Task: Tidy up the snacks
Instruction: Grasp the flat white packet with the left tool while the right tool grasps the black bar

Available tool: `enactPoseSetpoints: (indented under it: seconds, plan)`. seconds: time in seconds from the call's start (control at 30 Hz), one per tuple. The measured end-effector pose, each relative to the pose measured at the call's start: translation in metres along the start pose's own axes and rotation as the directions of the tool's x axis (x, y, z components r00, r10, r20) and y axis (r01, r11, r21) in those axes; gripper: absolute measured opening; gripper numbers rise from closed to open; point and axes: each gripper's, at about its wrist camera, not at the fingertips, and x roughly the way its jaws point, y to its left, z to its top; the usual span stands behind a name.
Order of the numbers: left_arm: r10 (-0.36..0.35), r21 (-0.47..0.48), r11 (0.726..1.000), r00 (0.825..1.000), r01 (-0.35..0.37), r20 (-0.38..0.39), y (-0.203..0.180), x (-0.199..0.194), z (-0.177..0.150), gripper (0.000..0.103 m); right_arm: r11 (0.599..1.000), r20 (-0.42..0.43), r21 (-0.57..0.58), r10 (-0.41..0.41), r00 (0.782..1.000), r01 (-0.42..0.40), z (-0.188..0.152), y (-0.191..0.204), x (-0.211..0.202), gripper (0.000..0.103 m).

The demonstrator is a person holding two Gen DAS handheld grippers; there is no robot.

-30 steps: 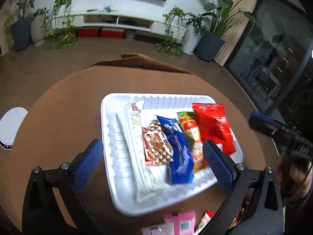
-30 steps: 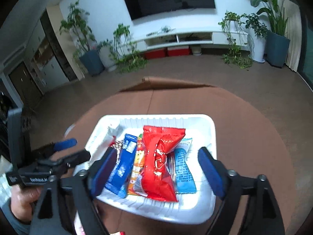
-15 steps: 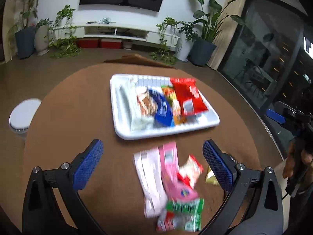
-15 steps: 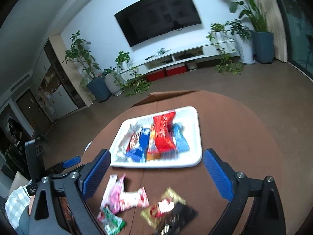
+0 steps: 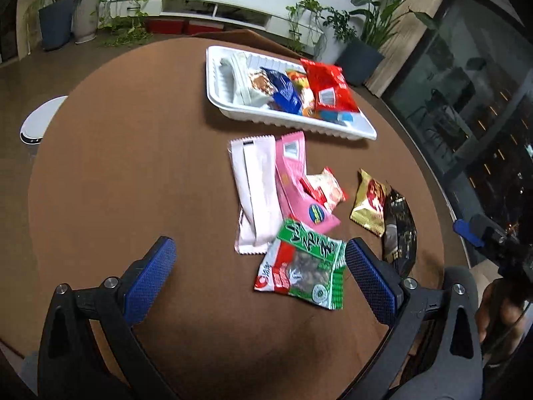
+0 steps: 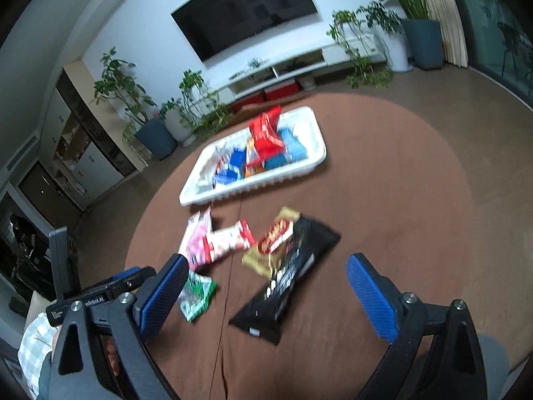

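Though both grippers' fingers (image 5: 150, 276) (image 6: 371, 295) gape empty, tray (image 5: 233, 113) snacks (image 6: 263, 146) overlapped, blurred, half-hidden.

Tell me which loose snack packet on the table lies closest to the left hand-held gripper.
The green-and-red packet, beside the left hand-held gripper's right finger. The white, pink, gold and black packets all lie farther off.

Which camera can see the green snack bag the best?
The left wrist view: the green snack bag lies whole and close. In the right wrist view, the green snack bag is blurry, partly hidden behind a blue finger.
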Motion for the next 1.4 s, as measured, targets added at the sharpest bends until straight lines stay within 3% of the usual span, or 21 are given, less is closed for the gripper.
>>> enactPoseSetpoints:
  seconds: [0.1,0.23,0.43,0.67,0.83,1.23,1.4]
  plan:
    - [0.010,-0.001,1.000,1.000,-0.010,-0.007,0.000,0.002,0.001,0.103,1.000,-0.025,0.007,-0.016,1.000,0.016,-0.008,0.001,0.006,0.096]
    - [0.016,-0.010,1.000,1.000,-0.016,-0.007,0.003,0.001,0.005,0.103,0.998,-0.049,-0.004,-0.055,0.997,0.055,-0.010,0.002,0.015,0.083]
    - [0.022,-0.012,1.000,1.000,-0.022,-0.004,0.005,0.001,0.006,0.103,0.997,-0.094,-0.017,-0.082,0.992,0.081,-0.006,0.003,0.031,0.078]
    - [0.037,-0.008,0.999,0.999,-0.038,-0.013,0.010,0.007,0.011,0.103,0.994,-0.165,-0.042,-0.106,0.981,0.101,-0.005,0.009,0.057,0.067]
    - [0.058,0.009,0.998,0.998,-0.057,-0.030,0.012,0.016,0.017,0.103,0.988,-0.211,-0.068,-0.149,0.966,0.138,-0.008,0.003,0.071,0.054]
    - [0.099,0.051,0.994,0.993,-0.095,-0.067,0.009,0.036,0.037,0.103,0.969,-0.209,-0.138,-0.231,0.950,0.205,-0.003,-0.005,0.063,0.051]
    - [0.148,0.097,0.986,0.984,-0.138,-0.104,0.004,0.055,0.046,0.103,0.964,-0.207,-0.163,-0.243,0.948,0.211,-0.003,-0.003,0.064,0.050]
